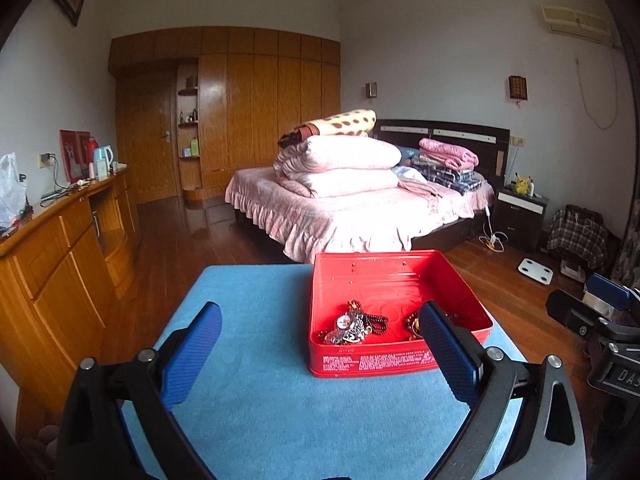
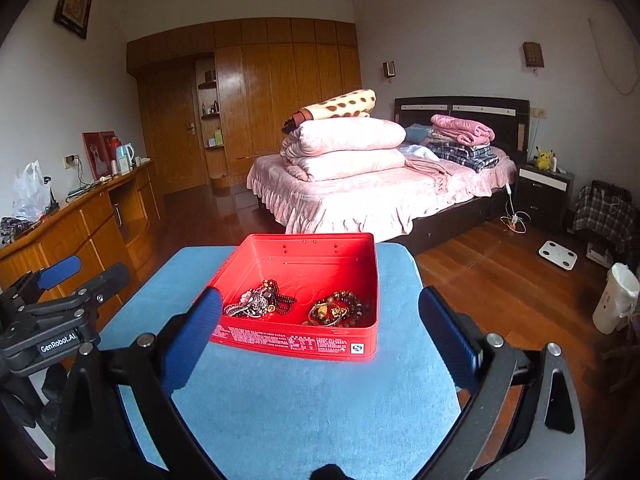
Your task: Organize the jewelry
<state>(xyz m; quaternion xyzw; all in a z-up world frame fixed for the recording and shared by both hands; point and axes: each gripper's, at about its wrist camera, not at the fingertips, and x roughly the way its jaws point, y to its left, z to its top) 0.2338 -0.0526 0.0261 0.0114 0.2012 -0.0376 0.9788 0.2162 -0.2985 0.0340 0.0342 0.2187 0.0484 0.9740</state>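
**A:** What carries everything, and where do the claws sit?

**B:** A blue-covered worktop (image 2: 304,408) fills the space below and ahead of both claws. The left claw (image 1: 320,344) and the right claw (image 2: 320,336) each hover low over its near part, blue pads spread wide, nothing between them.

**A:** Where is the jewelry?

**B:** In an open red tin box (image 2: 296,344) resting on the worktop. From the right claw it lies straight ahead, slightly left of centre; its near left corner sits just behind the left pad. From the left claw the red tin box (image 1: 384,362) lies ahead and to the right, and that claw's right pad overlaps the box's near right part.

**A:** What is inside?

**B:** Two heaps on the box floor, near its front wall. From the right claw, a tangle of dark beads and silvery pieces (image 2: 258,304) sits ahead-left, and a coil of amber and brown bead bracelets (image 2: 338,312) sits dead ahead, the two a little apart. From the left claw the dark tangle (image 1: 352,326) shows clearly; the bead coil is mostly hidden behind the right pad.

**A:** Which claw is better placed?

**B:** Probably the right one: the bead coil lies nearly on its centre line. The box's long axis appears to run across that claw's view, so a reach goes forward and down over the near wall.
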